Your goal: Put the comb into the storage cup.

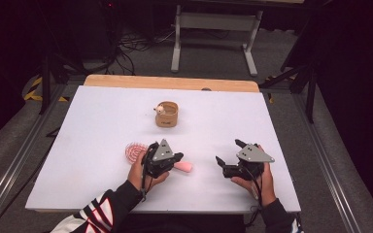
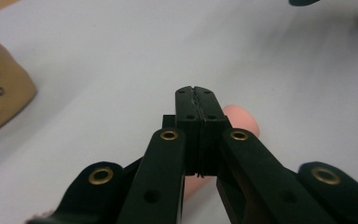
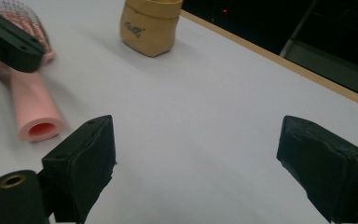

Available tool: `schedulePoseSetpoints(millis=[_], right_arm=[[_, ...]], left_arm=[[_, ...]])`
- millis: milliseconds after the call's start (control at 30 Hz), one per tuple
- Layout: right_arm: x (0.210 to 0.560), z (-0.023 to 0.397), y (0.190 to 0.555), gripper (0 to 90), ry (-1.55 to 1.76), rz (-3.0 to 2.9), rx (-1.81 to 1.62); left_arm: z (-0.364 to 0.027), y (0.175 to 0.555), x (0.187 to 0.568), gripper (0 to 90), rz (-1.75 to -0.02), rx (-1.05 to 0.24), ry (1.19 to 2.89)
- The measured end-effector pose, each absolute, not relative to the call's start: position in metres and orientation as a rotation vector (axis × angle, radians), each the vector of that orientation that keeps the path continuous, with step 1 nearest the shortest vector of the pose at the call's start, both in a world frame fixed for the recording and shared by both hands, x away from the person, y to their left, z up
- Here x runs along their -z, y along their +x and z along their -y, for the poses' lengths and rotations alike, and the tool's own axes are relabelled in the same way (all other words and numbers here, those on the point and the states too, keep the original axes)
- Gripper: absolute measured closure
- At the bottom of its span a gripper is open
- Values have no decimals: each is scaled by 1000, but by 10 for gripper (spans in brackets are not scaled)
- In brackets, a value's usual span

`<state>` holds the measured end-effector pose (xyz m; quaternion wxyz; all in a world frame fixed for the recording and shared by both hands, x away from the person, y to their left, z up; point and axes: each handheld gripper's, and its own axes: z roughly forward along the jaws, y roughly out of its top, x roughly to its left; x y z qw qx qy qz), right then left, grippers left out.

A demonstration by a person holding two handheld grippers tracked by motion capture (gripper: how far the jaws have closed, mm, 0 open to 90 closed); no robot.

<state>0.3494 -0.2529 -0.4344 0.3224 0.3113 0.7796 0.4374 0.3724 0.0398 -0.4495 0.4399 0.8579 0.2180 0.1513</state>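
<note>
The pink hairbrush (image 1: 141, 153) served as the reference item. It lay flat on the white worktop (image 1: 87, 145), on the person's side of it, with its round bristled head (image 1: 135, 150) to the left and its pink handle (image 1: 183, 166) pointing right. In the right tongs view the handle end (image 3: 41, 129) showed as a hollow tube.

The left tongs (image 1: 177, 157), held in the person's left hand (image 1: 140, 173), sat directly above the hairbrush handle, between the head and the free handle end. In the left tongs view the two black jaws stood pressed flat against each other with no gap and nothing between them, and the pink handle (image 2: 242, 119) lay beneath and behind them. The left tongs were therefore closed and empty; whether they touched the handle could not be told.

A tan fabric cup (image 1: 167, 114) stood upright on the worktop beyond the hairbrush, well apart from it, with a small pale object (image 1: 160, 109) at its rim.

The right tongs (image 1: 228, 153), held in the person's right hand (image 1: 260, 182), lay to the right of the hairbrush, near its handle end but apart from it. The jaws stood wide apart over bare worktop, holding nothing.
</note>
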Motion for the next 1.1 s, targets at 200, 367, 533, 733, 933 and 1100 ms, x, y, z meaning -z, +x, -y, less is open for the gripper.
schedulePoseSetpoints(millis=[200,367,533,733,933,1100], right_arm=[[435,253,350,126,802,-2064,-1145],[437,252,350,131,797,-2076,-1134],[439,251,351,134,801,-2090,-1115],[442,249,352,137,801,-2110,-1098],[443,247,352,138,791,-2125,-1087],[444,247,353,138,796,-2132,-1082]], left_arm=[[-23,377,457,898,-562,-388,2181],[-17,383,458,897,-574,-375,2192],[-7,384,459,900,-558,-361,2242],[-1,387,462,900,-539,-319,2271],[-7,386,462,900,-526,-279,2333],[-21,379,463,900,-501,-254,2375]])
